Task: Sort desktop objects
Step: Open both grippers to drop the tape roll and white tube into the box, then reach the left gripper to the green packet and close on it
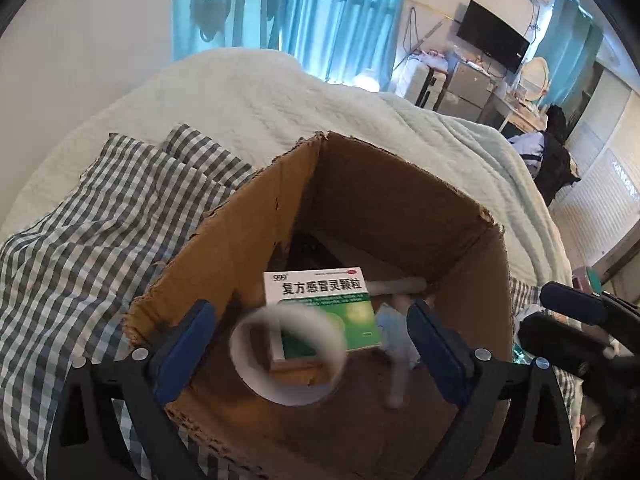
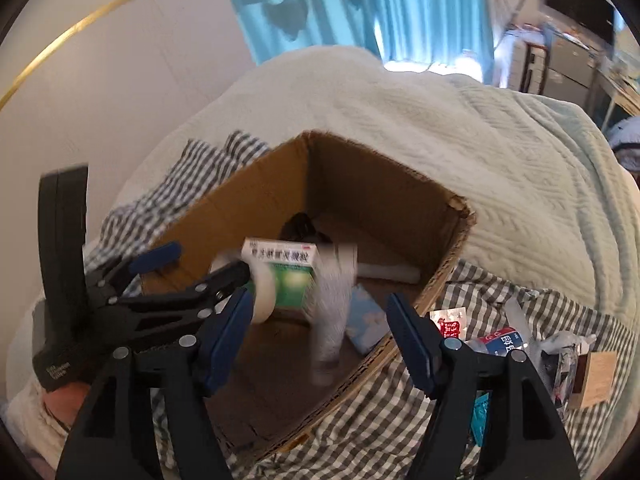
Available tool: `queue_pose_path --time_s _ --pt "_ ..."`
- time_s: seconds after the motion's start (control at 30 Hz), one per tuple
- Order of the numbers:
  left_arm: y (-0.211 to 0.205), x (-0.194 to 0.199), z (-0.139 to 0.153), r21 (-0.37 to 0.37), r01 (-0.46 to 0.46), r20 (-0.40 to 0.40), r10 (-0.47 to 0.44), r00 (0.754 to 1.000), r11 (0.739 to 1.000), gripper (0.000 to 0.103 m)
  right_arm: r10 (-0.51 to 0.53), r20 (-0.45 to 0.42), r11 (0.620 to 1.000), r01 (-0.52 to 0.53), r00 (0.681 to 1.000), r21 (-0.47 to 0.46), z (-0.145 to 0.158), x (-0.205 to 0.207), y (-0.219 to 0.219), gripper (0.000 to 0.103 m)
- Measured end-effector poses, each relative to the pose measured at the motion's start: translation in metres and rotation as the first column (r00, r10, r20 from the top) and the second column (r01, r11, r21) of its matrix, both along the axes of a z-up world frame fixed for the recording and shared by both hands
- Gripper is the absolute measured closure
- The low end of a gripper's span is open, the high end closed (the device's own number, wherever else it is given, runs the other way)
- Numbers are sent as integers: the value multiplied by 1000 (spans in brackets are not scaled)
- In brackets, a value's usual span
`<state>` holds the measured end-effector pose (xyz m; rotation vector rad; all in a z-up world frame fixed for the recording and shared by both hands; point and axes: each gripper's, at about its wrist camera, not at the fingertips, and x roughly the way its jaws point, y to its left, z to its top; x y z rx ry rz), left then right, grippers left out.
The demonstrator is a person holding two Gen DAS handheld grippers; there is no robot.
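An open cardboard box [image 1: 360,184] [image 2: 380,188] stands on a checked cloth. A green-and-white medicine box [image 1: 320,300] [image 2: 286,276] lies in it, with a white tube [image 1: 396,285], a pale blue packet [image 2: 366,320] and a dark object at the back. A white tape roll [image 1: 288,356] [image 2: 262,292], blurred, is in the air inside the box, between my left gripper's open fingers. A blurred white object [image 2: 334,312] also falls there. My left gripper [image 1: 312,344] is open above the box. My right gripper [image 2: 316,334] is open and empty over the box's near edge.
Several small packets and a bottle [image 2: 500,340] lie on the checked cloth [image 2: 400,420] right of the box. A pale green blanket [image 1: 280,92] covers the bed behind. The wall is at the left, with furniture and a screen [image 1: 492,36] at the far right.
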<state>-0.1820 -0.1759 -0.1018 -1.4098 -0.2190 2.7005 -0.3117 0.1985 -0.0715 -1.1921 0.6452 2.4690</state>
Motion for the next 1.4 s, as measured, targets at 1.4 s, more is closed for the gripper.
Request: queue_pose_path --time_s 1.4 --pt "289 168 -140 32 688 197 -680 707 725 29 -472 164 880 473 866 38 -106 308 54 33"
